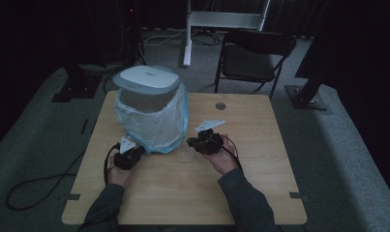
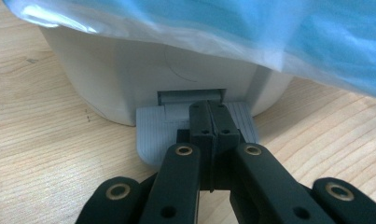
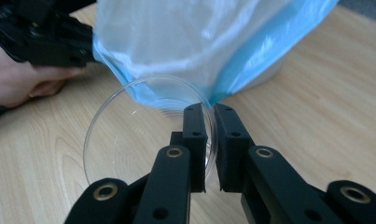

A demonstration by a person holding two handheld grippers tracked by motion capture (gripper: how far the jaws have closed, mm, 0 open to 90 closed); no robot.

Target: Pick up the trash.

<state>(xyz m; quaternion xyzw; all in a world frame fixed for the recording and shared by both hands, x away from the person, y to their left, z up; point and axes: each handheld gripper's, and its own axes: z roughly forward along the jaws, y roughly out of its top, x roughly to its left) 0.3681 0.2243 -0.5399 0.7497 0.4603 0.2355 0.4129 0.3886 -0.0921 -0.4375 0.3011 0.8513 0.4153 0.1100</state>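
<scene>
Pinched clear dish (image 3: 148, 135) rim in right claw (image 3: 210, 140); left claw (image 2: 212, 135), shut empty, pressed pedal (image 2: 153, 135) at bin's (image 1: 146, 87) six o'clock; best lifted level.

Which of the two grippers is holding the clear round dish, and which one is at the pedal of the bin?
The right gripper pinches the rim of the clear dish. The left gripper, jaws shut, sits on the grey pedal at the base of the white bin.

Bin (image 1: 145, 92): white body, grey lid; liner bag (image 1: 156, 123) translucent white with blue edge. Pedal (image 2: 154, 133) grey, finely ribbed. Dish (image 3: 129, 135) clear; table (image 1: 250, 159) light woodgrain.
</scene>
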